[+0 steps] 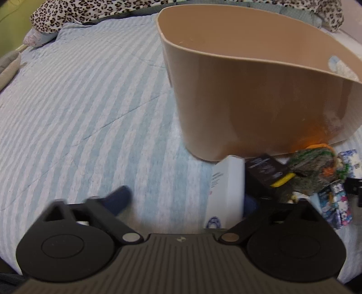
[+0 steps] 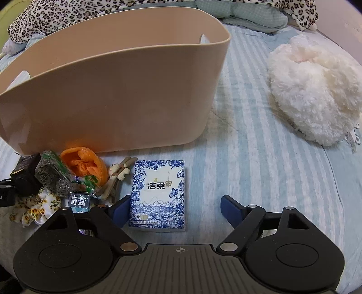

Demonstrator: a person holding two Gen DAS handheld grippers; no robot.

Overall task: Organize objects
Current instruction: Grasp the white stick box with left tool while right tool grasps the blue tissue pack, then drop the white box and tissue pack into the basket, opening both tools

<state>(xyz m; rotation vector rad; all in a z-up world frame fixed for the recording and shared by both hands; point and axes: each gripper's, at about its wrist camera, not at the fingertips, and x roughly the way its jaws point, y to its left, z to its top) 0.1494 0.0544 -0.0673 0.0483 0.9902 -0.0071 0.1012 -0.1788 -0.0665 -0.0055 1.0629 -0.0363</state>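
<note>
A tan plastic bin (image 2: 126,95) stands on the striped bed; it also shows in the left wrist view (image 1: 260,101). In front of it lie a blue-and-white tissue pack (image 2: 158,194), an orange plush (image 2: 86,165), a dark green packet (image 2: 54,176), a small bear charm (image 2: 117,171) and a black box (image 2: 25,167). My right gripper (image 2: 175,209) is open, its jaws either side of the tissue pack's near end. My left gripper (image 1: 185,199) is open over the bed, with a white box (image 1: 226,192) by its right finger.
A white fluffy plush (image 2: 314,90) lies at the right of the bed. Leopard-print fabric (image 2: 67,13) and a teal pillow (image 2: 248,15) lie behind the bin. A floral scrunchie (image 2: 34,208) and a small carton (image 1: 337,203) sit in the pile.
</note>
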